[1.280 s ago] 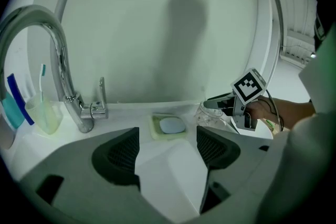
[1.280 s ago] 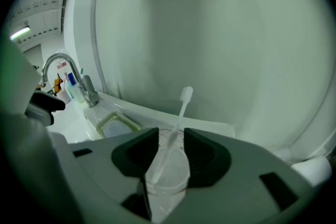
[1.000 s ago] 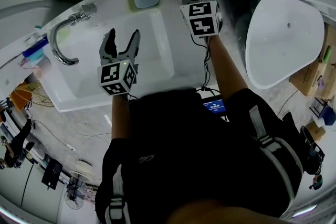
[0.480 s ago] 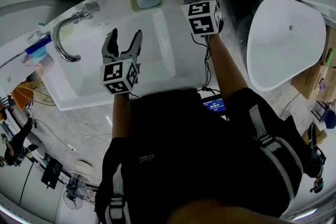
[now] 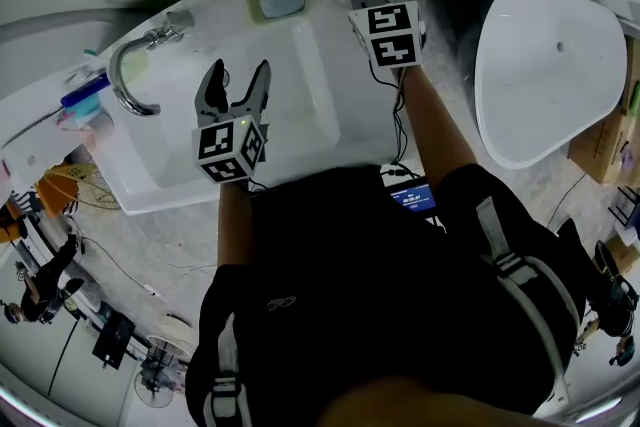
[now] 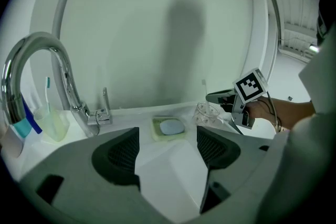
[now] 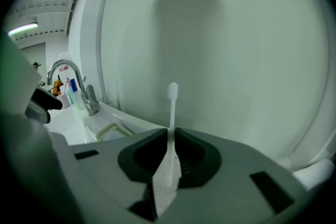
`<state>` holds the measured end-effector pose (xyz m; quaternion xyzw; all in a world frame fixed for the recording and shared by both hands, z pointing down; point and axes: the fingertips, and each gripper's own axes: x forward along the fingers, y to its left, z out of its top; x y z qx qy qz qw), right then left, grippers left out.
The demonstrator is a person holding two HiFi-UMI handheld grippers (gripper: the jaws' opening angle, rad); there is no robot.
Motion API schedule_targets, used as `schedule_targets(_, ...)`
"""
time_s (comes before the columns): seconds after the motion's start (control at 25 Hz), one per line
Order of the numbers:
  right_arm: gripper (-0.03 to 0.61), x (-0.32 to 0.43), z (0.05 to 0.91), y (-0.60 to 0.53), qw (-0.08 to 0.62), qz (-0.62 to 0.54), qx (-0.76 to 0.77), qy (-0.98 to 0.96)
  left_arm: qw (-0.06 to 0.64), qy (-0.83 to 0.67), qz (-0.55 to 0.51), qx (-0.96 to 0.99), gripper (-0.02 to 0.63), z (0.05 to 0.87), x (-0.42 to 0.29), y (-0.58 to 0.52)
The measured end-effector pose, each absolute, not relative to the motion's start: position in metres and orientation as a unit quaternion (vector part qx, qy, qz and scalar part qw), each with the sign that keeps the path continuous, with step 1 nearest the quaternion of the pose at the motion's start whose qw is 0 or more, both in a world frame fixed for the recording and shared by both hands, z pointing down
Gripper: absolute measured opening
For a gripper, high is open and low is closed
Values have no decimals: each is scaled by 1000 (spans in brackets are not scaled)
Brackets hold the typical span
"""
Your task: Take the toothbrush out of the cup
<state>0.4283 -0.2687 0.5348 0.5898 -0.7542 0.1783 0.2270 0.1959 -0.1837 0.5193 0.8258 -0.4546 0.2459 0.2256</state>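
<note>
White rectangular ceramic sink basin (image 5: 300, 65), seen from above. At its left end, a curved chrome tap (image 5: 118, 65) arching over the bowl. On the back rim, a pale green soap dish (image 5: 277, 0) with a bluish oval soap. Left of the tap, a translucent pale green tumbler (image 6: 52, 124) beside blue toiletries (image 5: 85, 95). To the right, well apart, a large white rounded toilet lid (image 5: 550, 65) and a brown cardboard box (image 5: 600, 150).

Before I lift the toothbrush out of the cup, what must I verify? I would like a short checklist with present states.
1. White toothbrush between the jaws of the right tool: ok, jaws closing on it.
2. Toothbrush standing upright: ok.
3. Clear glass cup upright on white sink ledge: ok.
4. Left tool open, empty, apart from cup: ok.
5. Grip firm enough to lift: cannot tell.
</note>
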Motion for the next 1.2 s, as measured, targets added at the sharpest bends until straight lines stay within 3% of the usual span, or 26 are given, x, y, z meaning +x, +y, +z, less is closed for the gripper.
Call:
schedule_targets(0.6,49,410,455,-222,147,103,599,-780,219,-439,223,842,351,509,195,-170)
schedule_targets(1.2,51,382,495,-127,192,180,561,-785,230,-419,235,847,351,530,192,-139)
